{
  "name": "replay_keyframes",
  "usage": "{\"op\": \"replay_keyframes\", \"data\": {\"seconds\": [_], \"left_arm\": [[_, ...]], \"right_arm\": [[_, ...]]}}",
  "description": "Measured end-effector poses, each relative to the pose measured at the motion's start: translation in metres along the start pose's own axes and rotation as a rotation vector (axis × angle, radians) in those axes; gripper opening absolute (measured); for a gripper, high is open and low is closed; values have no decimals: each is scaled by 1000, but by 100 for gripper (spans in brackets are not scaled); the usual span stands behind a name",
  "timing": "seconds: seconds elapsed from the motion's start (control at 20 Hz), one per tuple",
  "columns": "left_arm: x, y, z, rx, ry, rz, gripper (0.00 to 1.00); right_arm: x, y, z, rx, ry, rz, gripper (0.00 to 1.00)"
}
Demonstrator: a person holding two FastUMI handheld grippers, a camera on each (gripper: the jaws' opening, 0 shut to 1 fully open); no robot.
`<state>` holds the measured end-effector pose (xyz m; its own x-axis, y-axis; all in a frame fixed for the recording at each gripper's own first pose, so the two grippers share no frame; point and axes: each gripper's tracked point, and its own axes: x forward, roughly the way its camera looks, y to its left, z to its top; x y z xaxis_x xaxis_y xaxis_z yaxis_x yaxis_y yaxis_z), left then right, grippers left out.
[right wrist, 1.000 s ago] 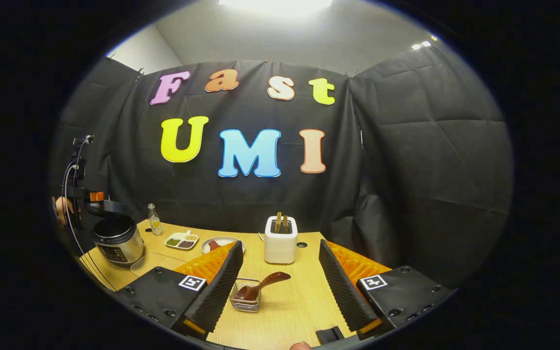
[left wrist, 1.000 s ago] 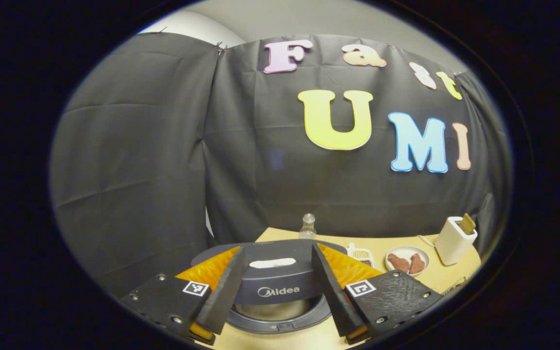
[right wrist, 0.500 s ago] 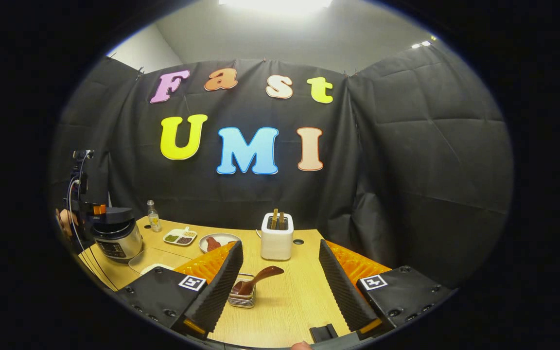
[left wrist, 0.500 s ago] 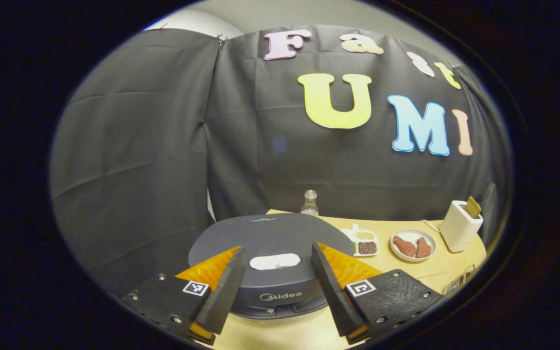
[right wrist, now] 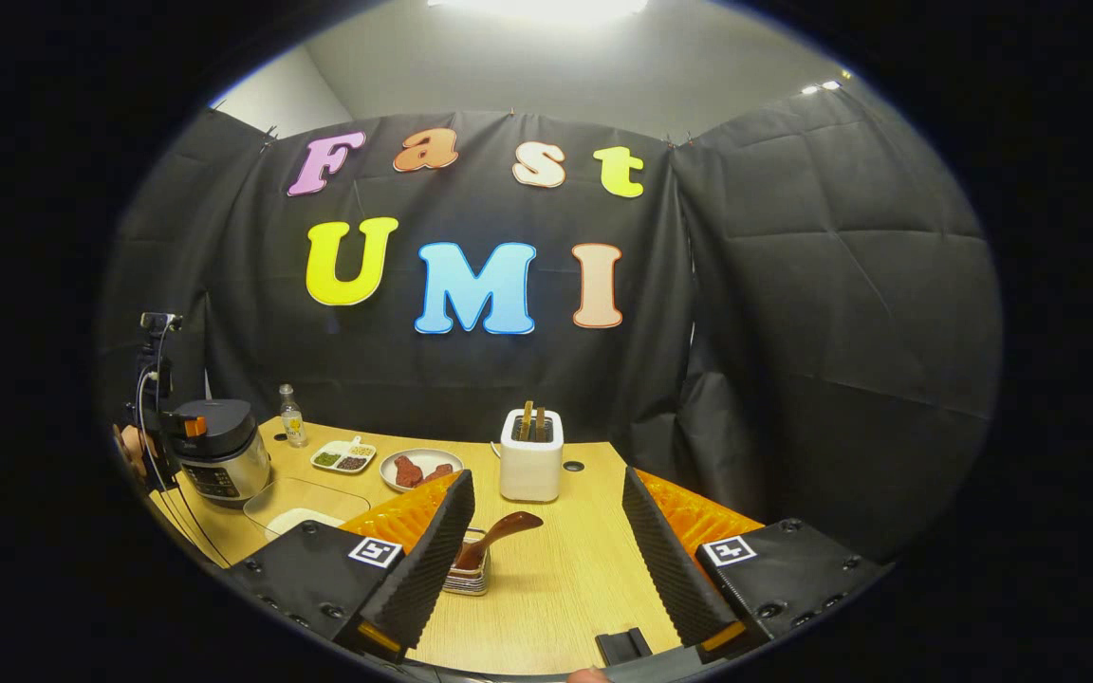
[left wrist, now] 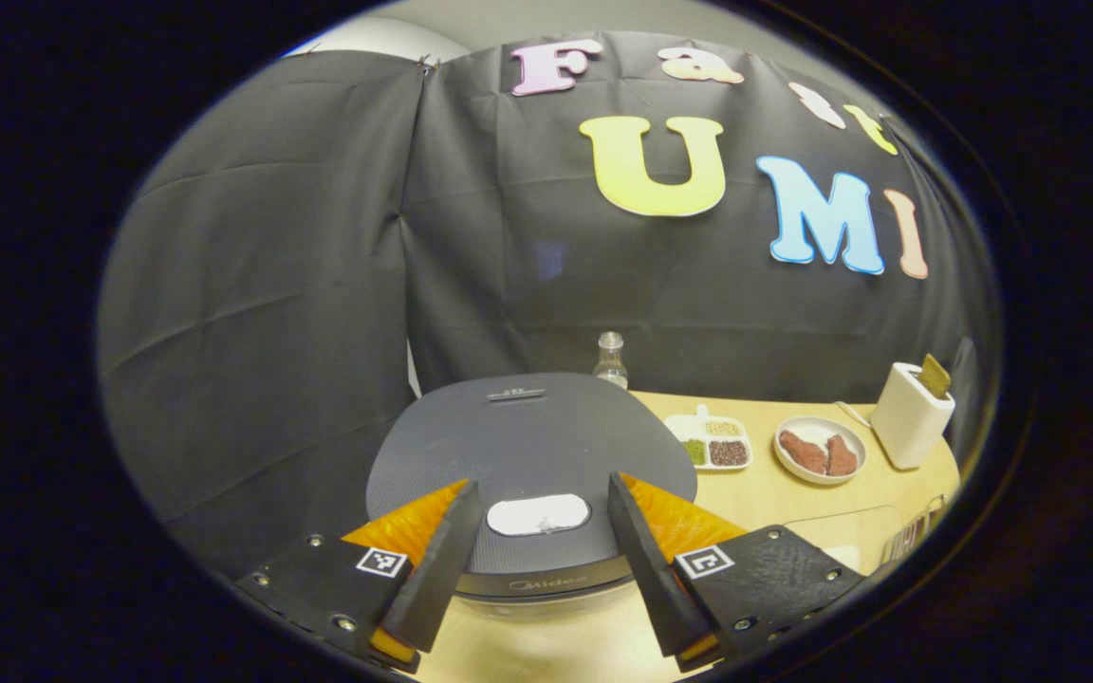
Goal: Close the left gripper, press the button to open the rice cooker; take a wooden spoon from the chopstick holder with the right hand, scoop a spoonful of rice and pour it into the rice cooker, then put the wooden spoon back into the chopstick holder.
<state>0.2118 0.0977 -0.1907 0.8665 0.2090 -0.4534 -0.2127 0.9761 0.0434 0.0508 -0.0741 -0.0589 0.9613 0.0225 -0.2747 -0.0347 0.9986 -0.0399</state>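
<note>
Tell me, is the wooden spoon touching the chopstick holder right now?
Touching. In the right gripper view the wooden spoon sits with its bowl inside the chopstick holder, its handle leaning out over the rim toward the right.

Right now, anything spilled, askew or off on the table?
Nothing spilled or damaged. One oddity: the brown wooden spoon lies tilted across the small wire chopstick holder, handle jutting right, not upright. The dark-lidded rice cooker is shut, with the left tongs open around its white button.
</note>
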Motion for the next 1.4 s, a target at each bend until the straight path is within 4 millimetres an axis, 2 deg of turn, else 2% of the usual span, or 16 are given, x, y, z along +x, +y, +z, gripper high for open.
{"op": "replay_keyframes", "data": {"seconds": [0.1, 0.25, 0.35, 0.4, 0.45, 0.5, 0.55, 0.75, 0.85, 0.9, 1.0, 1.05, 1.15, 1.2, 1.4], "left_arm": [[-1, 0, -1, -2, -2, 1, 90], [-3, 0, -6, -13, -14, 3, 85], [0, 1, -7, -12, -13, 8, 89], [1, -1, -18, -16, 24, 10, 89], [-4, -1, -19, -24, 7, 11, 89], [1, -1, -19, -16, -2, 9, 94], [-1, -1, -18, -11, -6, 9, 89], [2, -1, -11, 11, -32, 17, 92], [2, -1, -7, 17, -39, 15, 86], [-1, -2, -6, 16, -43, 8, 88], [-9, -3, 8, 18, -73, -1, 84], [-18, -6, 18, 20, -94, -10, 86], [-37, -12, 39, 26, -145, -27, 85], [-47, -16, 48, 23, -166, -38, 84], [-97, -31, 94, 5, -257, -75, 84]], "right_arm": [[0, 1, 0, -3, 3, 0, 99], [-1, 3, -2, -6, 6, -1, 99], [-2, 4, -4, -11, 9, -1, 99], [-2, 4, -6, -14, 13, -2, 99], [-2, 4, -8, -15, 19, -4, 99], [-2, 4, -10, -13, 23, -5, 99], [-2, 5, -11, -7, 26, -6, 99], [-2, 5, -9, -5, 24, -11, 99], [-2, 6, -5, -2, 15, -9, 99], [-1, 6, -2, -1, 9, -7, 99], [-1, 7, 3, -1, -5, 1, 95], [-1, 7, 7, -1, -14, 6, 99], [-2, 9, 12, 2, -30, 23, 99], [-2, 10, 13, 4, -37, 32, 95], [-5, 9, 18, 14, -60, 70, 99]]}}
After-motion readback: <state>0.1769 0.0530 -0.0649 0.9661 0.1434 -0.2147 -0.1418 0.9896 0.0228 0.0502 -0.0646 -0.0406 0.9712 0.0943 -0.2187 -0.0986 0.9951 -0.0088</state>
